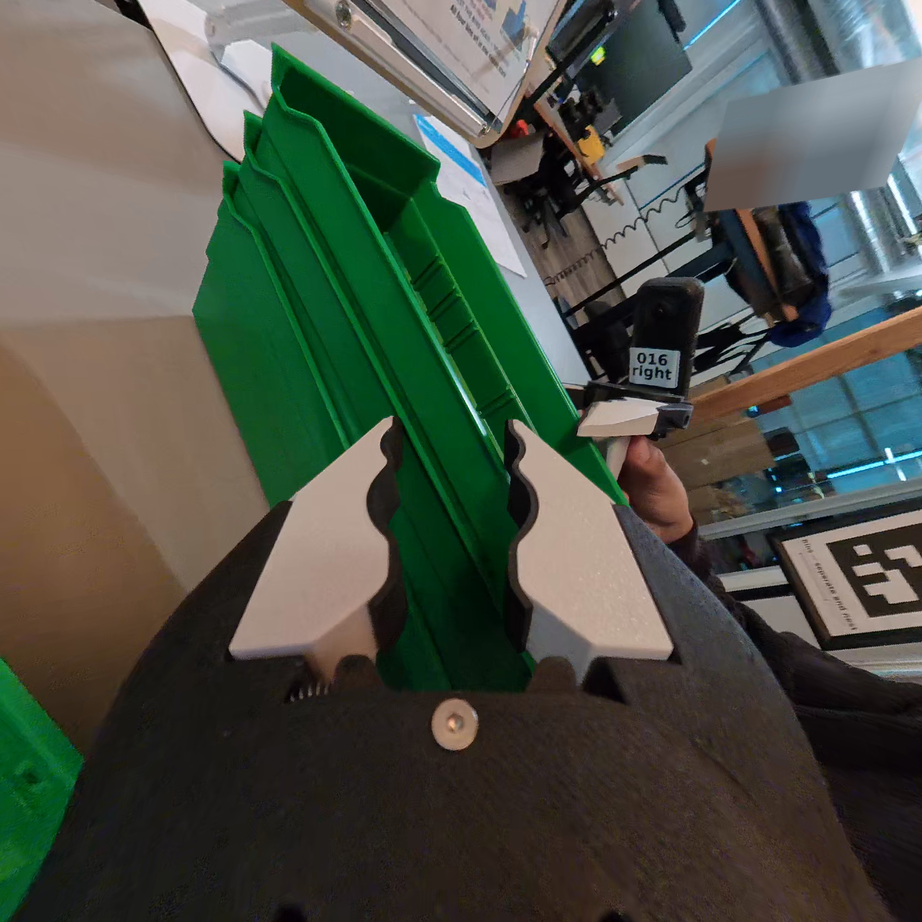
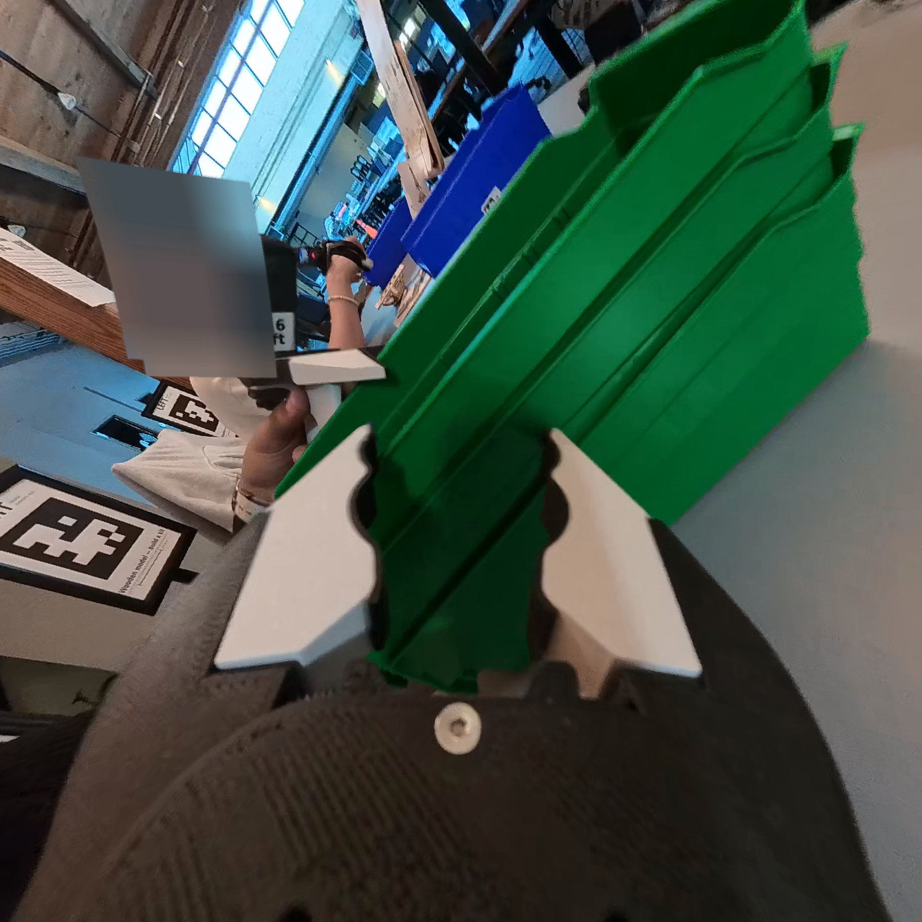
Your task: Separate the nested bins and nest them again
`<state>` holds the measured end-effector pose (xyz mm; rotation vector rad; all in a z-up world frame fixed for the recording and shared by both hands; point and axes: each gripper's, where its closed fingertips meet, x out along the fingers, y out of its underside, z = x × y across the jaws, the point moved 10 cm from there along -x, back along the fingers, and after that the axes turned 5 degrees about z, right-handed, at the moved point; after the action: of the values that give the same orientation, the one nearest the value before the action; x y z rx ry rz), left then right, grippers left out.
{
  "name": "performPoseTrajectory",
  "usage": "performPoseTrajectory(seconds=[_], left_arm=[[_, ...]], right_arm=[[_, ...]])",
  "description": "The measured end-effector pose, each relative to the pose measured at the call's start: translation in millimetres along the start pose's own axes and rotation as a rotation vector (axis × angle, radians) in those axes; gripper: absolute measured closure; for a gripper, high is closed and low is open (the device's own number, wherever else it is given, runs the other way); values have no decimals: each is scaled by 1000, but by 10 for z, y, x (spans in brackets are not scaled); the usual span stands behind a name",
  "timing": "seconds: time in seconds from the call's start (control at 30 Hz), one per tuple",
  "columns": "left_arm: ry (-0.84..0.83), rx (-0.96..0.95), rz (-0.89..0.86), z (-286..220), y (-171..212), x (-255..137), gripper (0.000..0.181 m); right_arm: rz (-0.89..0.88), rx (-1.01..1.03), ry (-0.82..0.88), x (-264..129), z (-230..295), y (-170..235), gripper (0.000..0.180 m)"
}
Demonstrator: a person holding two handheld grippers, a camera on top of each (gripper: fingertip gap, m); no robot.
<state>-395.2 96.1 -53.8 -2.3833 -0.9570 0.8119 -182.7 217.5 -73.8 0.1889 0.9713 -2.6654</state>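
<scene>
Three green bins (image 1: 279, 319) sit nested on the table; they also show in the right wrist view (image 2: 673, 309). My left gripper (image 1: 451, 429) straddles the side rim of the top bin (image 1: 379, 164) at one long side, its jaws closed on the rim. My right gripper (image 2: 461, 434) grips the rim on the opposite long side in the same way. Each gripper shows in the other's view at the far rim: the right gripper (image 1: 618, 424) and the left gripper (image 2: 339, 371). The right wrist view is blurred by motion.
Another green bin (image 1: 30, 773) stands at the lower left. Blue bins (image 2: 474, 174) stand beyond the green stack. A paper sheet (image 1: 464, 189) lies on the table (image 2: 798, 598). Framed marker boards (image 2: 85, 544) stand off the table's edge.
</scene>
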Motion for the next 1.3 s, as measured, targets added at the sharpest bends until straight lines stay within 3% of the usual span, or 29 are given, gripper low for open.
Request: performPoseTrajectory(seconds=[0.03, 0.27, 1.3], left_arm=[[-11, 4, 1, -3, 6, -1, 139], [-11, 7, -20, -22, 47, 10, 139], [24, 134, -186, -362, -20, -148, 139]], right_arm=[[-41, -31, 2, -34, 18, -32, 136], [28, -141, 110, -5, 130, -77, 132], [-149, -284, -2, -141, 354, -222, 136]])
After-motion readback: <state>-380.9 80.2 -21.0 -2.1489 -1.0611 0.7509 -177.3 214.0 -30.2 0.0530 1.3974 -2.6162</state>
